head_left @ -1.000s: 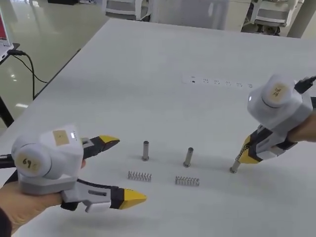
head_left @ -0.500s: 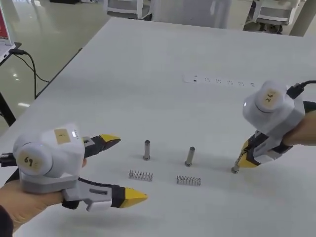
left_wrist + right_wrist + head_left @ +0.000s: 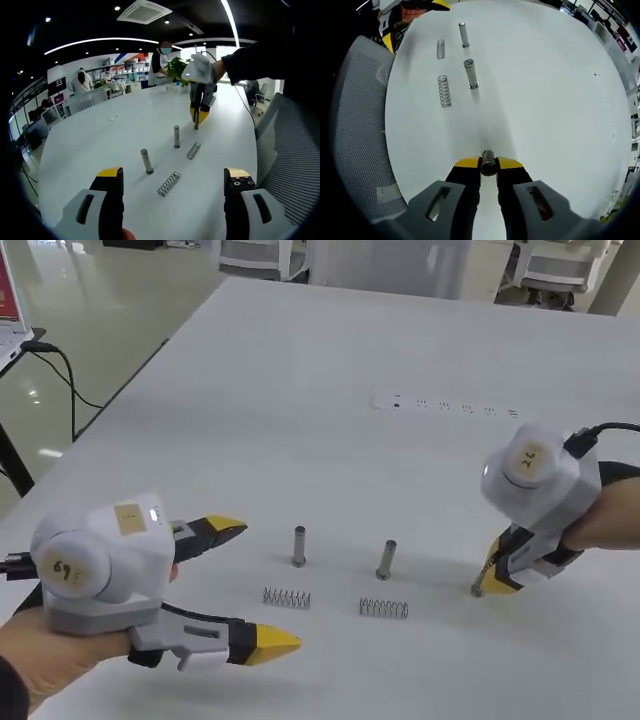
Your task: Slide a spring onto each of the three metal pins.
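Right gripper (image 3: 492, 578) clenched on a spring (image 3: 488, 163) at the right-hand pin (image 3: 477, 589).
The held spring's long axis stands near upright, leaning slightly. Left gripper (image 3: 262, 585) gapes wide; two loose springs (image 3: 286, 597) lie flat, left-to-right, before two upright bare pins (image 3: 299, 545).

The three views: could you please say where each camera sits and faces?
Head view: headset, down onto white workbench; left gripper in left hand, right gripper in right hand.
Left gripper view: on the open left gripper, facing the right gripper.
Right gripper view: on the right gripper, shut on a coiled steel spring, facing back.
Shared: two bare steel pins.
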`<state>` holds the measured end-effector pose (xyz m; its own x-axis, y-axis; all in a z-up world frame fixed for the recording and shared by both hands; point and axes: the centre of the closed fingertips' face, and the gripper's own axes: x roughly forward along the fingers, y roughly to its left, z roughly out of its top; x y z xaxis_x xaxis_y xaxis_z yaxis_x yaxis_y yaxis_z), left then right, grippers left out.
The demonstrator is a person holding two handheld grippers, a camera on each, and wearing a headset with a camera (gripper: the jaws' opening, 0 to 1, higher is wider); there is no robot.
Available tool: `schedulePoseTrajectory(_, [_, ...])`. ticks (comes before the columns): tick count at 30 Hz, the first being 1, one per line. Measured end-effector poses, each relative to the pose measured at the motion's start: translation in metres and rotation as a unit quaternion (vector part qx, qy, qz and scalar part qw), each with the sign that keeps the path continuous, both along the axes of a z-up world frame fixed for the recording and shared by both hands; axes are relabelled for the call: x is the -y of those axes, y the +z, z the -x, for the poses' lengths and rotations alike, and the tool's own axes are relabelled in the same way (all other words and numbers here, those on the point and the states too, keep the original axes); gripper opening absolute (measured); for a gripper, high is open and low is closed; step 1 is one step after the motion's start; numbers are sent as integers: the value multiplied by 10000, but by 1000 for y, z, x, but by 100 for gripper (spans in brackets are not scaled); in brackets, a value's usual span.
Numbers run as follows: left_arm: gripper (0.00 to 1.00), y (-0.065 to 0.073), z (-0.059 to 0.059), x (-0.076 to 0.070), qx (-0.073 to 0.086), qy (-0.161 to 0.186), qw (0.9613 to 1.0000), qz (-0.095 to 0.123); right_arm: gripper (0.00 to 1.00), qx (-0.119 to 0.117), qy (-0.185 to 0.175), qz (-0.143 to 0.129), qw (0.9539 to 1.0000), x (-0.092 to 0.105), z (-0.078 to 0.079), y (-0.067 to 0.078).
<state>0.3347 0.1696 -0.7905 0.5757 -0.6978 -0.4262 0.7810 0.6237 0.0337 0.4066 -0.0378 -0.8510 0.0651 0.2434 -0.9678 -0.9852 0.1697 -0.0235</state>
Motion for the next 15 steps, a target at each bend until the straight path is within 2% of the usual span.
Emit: schedulePoseTrajectory(15, [81,1,1,-1,-1,6,10000,-8,16,-25,-108,-35,9999,1,2,-7])
